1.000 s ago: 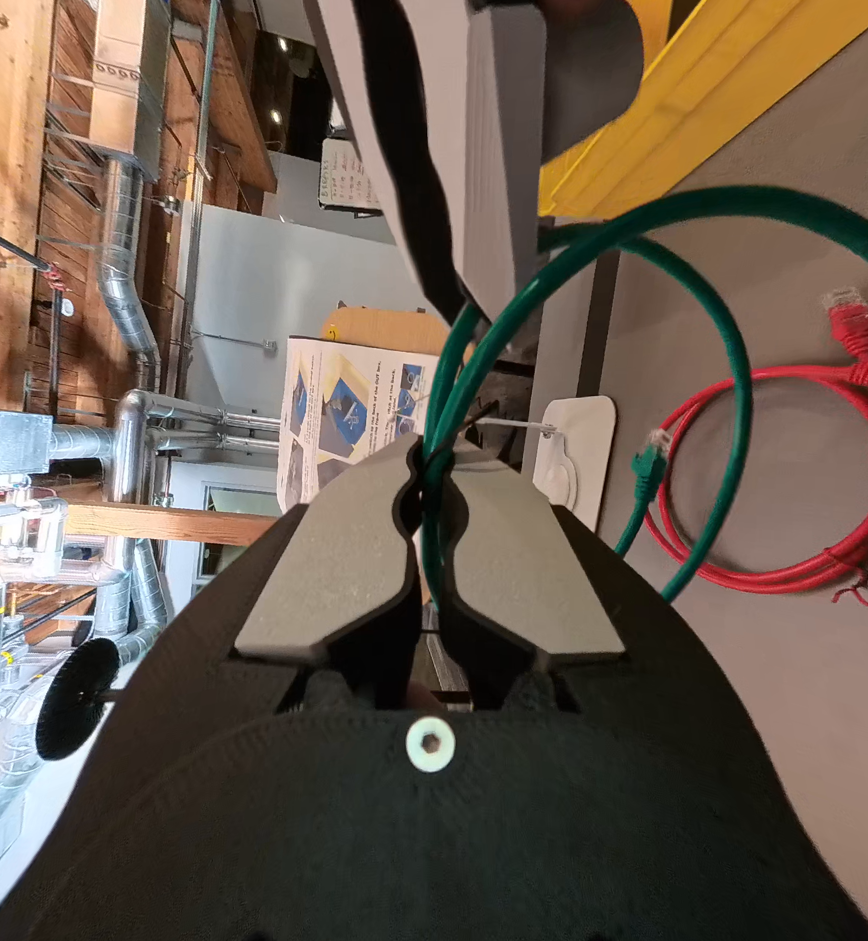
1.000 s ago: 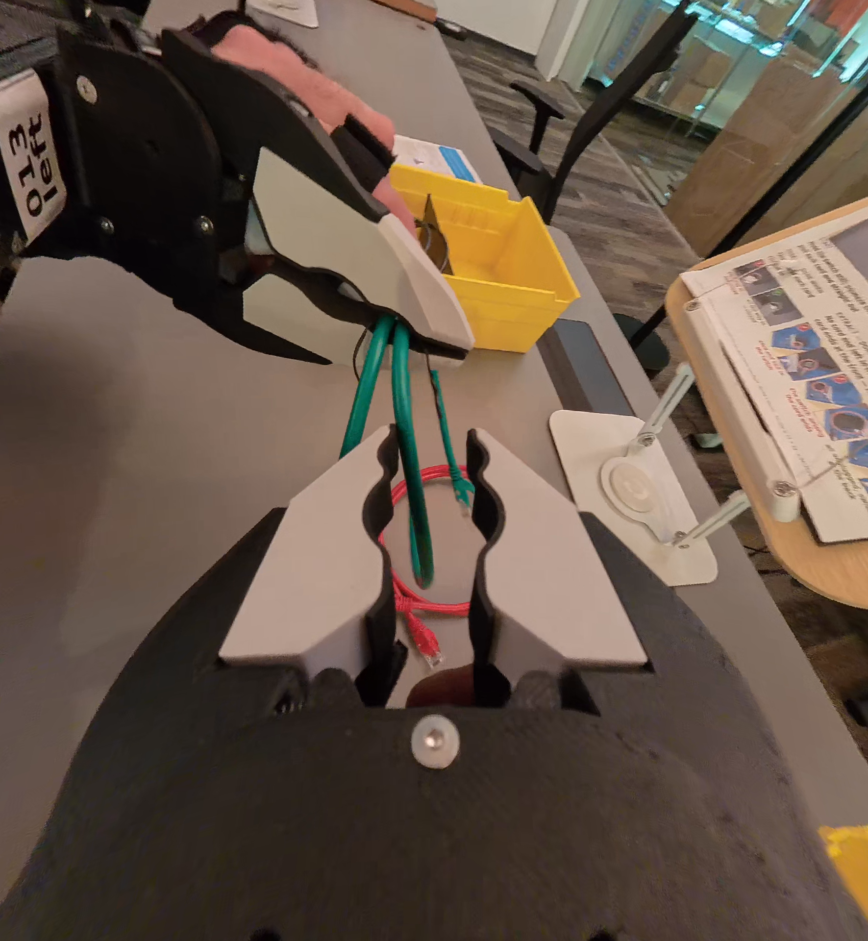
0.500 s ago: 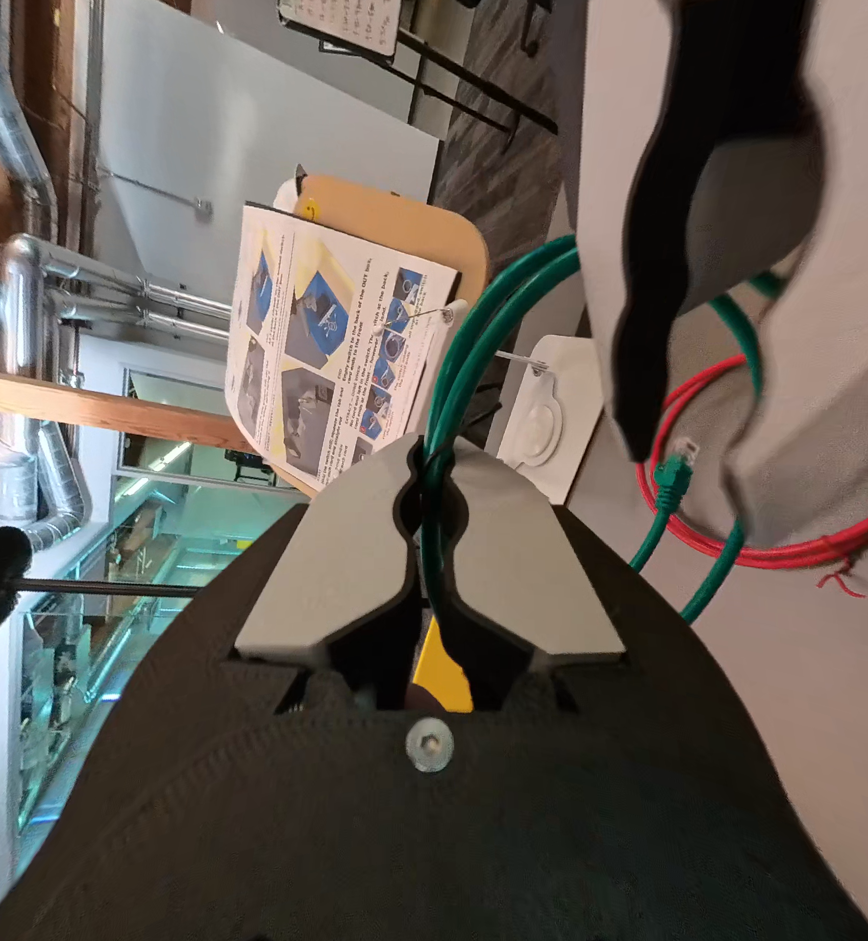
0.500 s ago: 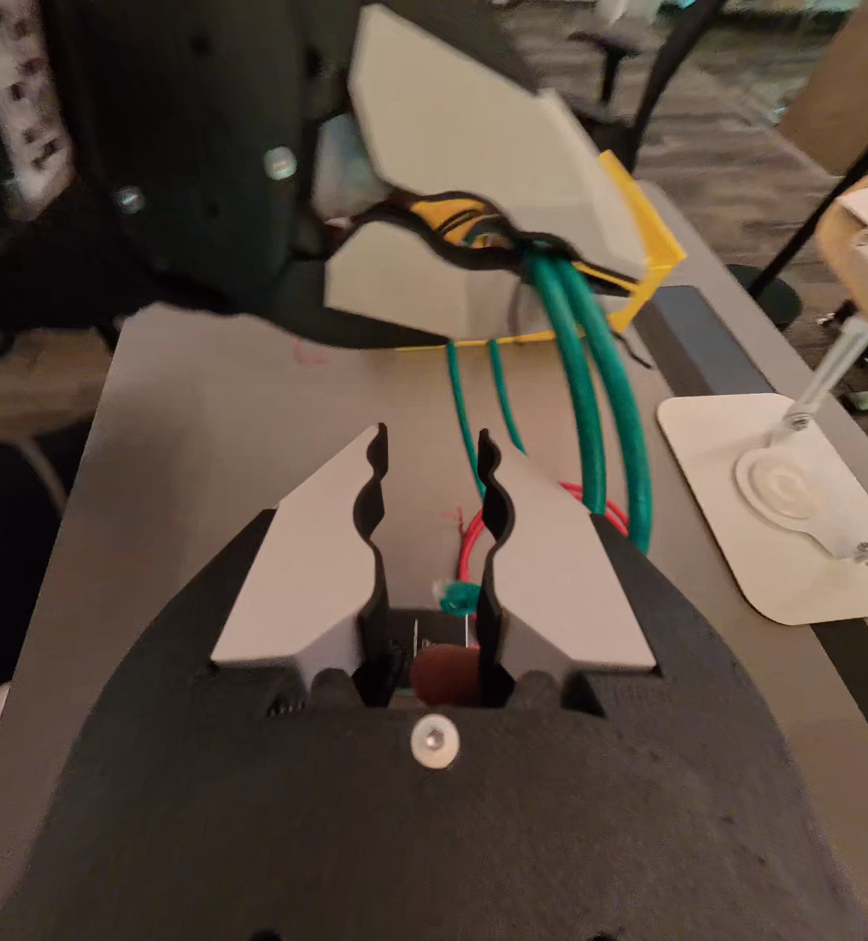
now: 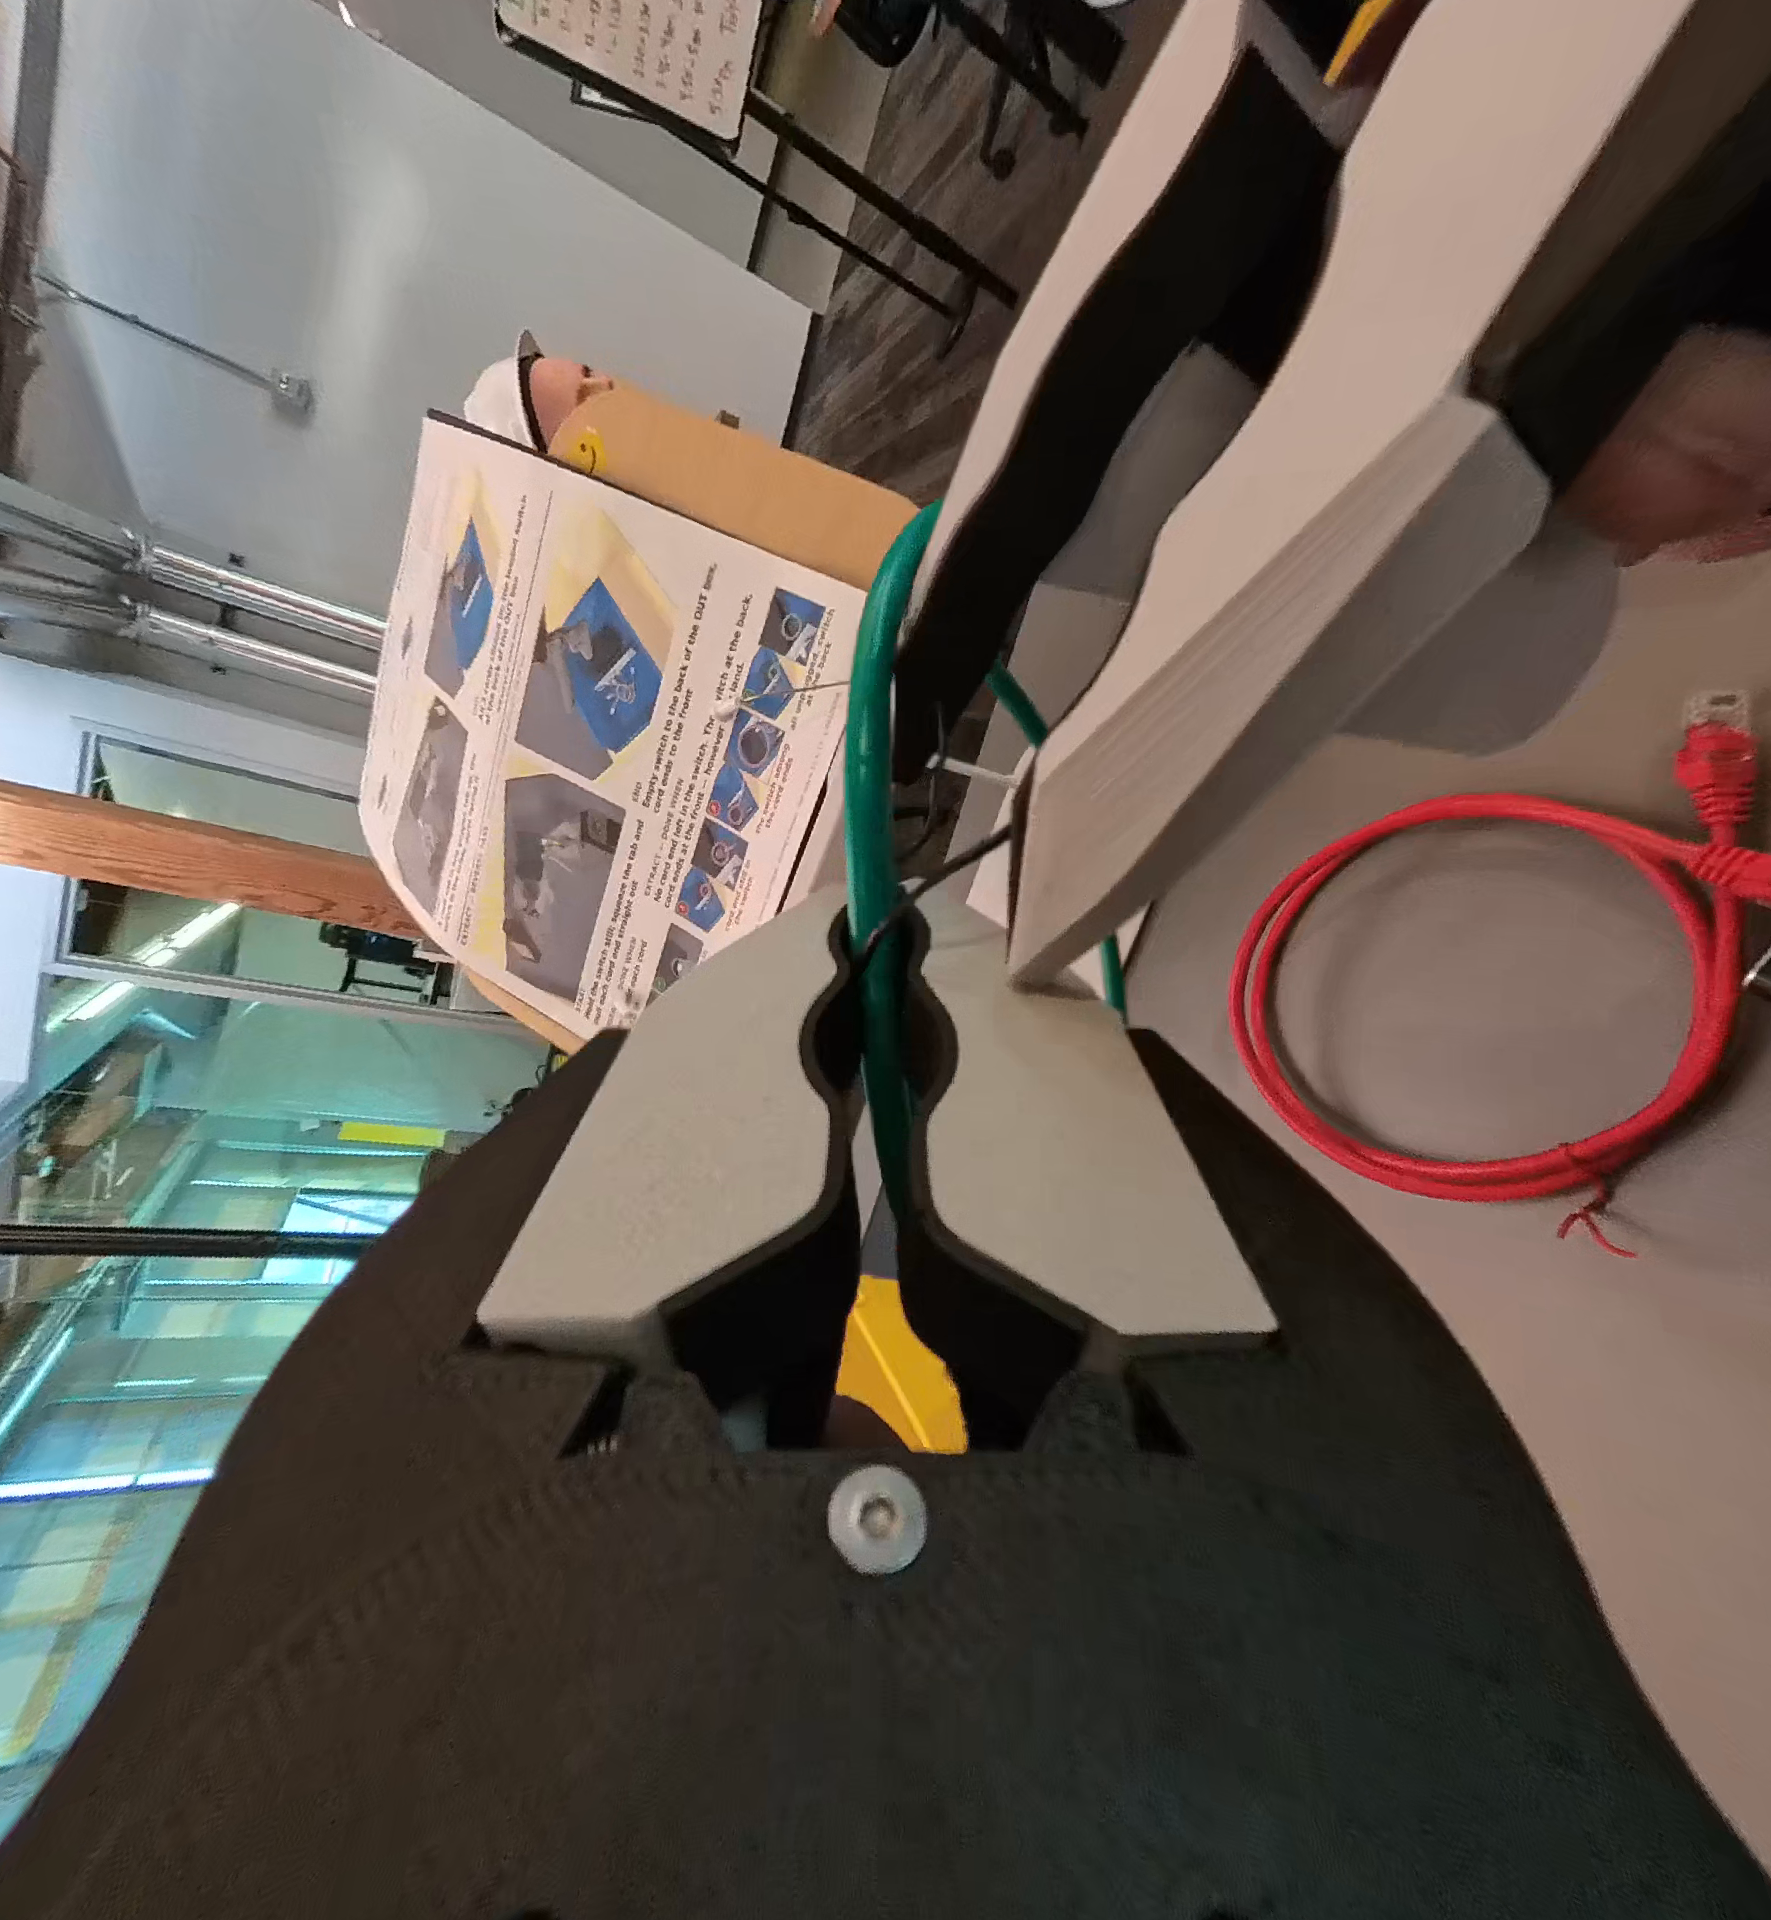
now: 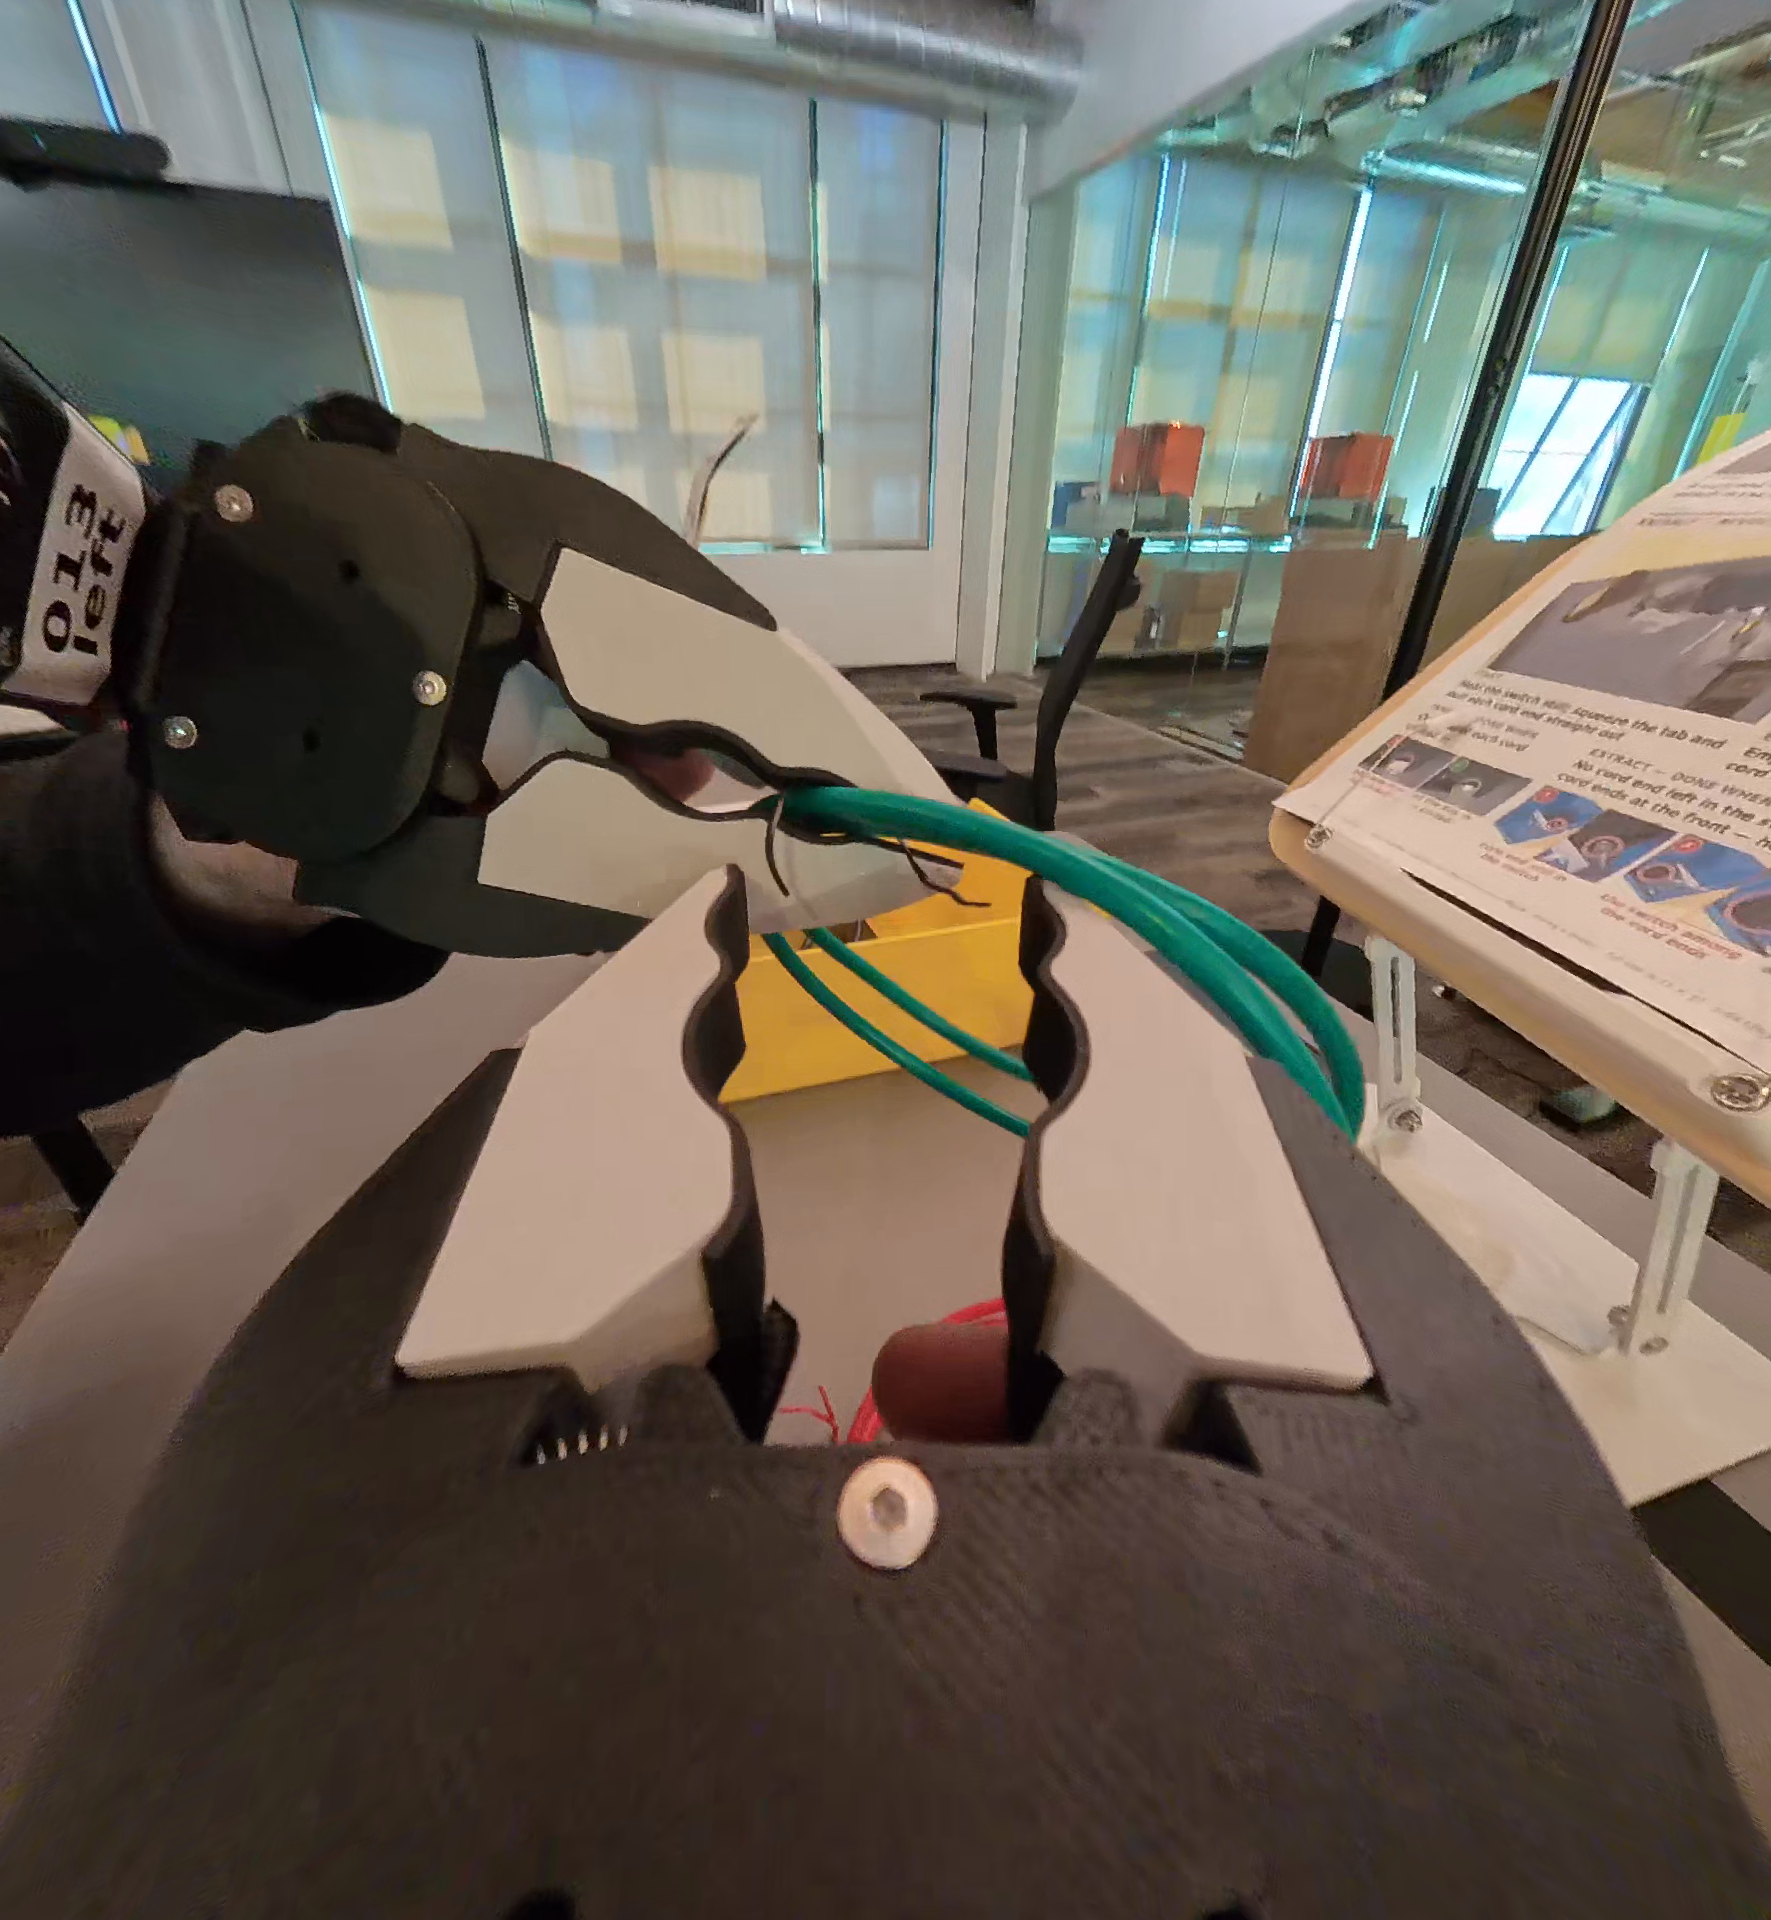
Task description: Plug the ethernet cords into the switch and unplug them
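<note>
My left gripper [image 5: 876, 987] is shut on a coiled green ethernet cord [image 5: 873, 790] and holds it in the air above the grey table [image 5: 1483, 1558]. In the right wrist view the left gripper [image 6: 787, 805] is at the upper left, with the green cord's loops [image 6: 1120, 894] hanging from it to the right. My right gripper [image 6: 881, 904] is open and empty, just below and in front of the left one; its fingers [image 5: 1224, 675] fill the top right of the left wrist view. A coiled red ethernet cord [image 5: 1483, 997] lies on the table. No switch is clearly in view.
A yellow bin [image 6: 860, 1029] stands on the table behind the grippers. An instruction sheet on a tilted board [image 6: 1587, 831] with a white stand base [image 6: 1535, 1351] is at the right. An office chair [image 6: 1047, 675] stands beyond the table. Less than 4 cm separates the two grippers' tips.
Both grippers have risen above the table. The left one has carried the green cord up with it, and the right one has tilted up and opened wider close to it.
</note>
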### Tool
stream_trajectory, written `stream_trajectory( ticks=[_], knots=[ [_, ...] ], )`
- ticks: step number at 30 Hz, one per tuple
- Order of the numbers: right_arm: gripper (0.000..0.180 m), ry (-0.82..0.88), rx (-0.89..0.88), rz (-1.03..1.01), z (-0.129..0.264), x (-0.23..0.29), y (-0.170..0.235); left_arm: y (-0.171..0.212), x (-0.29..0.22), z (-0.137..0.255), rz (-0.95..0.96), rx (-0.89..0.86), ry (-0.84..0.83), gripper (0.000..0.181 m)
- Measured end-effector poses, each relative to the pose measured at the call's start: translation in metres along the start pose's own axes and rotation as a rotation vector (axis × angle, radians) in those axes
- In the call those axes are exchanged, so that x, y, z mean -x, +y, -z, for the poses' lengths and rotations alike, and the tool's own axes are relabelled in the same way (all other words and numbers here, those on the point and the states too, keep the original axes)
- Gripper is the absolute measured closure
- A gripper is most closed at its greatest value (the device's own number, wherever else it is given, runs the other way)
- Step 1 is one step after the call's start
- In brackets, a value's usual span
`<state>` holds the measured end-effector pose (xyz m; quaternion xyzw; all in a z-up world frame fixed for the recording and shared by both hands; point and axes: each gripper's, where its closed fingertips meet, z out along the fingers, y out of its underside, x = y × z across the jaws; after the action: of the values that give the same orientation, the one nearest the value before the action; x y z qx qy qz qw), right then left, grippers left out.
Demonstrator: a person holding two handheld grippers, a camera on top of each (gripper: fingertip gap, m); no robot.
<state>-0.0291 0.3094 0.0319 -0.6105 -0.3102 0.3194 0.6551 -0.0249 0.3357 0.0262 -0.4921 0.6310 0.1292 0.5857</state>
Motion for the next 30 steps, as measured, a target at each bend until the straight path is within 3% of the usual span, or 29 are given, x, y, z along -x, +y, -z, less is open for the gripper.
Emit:
stream_trajectory(
  ticks=[10, 30],
  knots=[
    [0.156, -0.069, -0.028, -0.043, 0.005, 0.006, -0.004, -0.007, 0.001, 0.001, -0.062, -0.007, -0.020, 0.179],
    [0.170, -0.100, -0.112, -0.163, 0.009, 0.004, -0.016, -0.018, 0.010, 0.003, -0.185, -0.004, -0.137, 0.179]
  ],
)
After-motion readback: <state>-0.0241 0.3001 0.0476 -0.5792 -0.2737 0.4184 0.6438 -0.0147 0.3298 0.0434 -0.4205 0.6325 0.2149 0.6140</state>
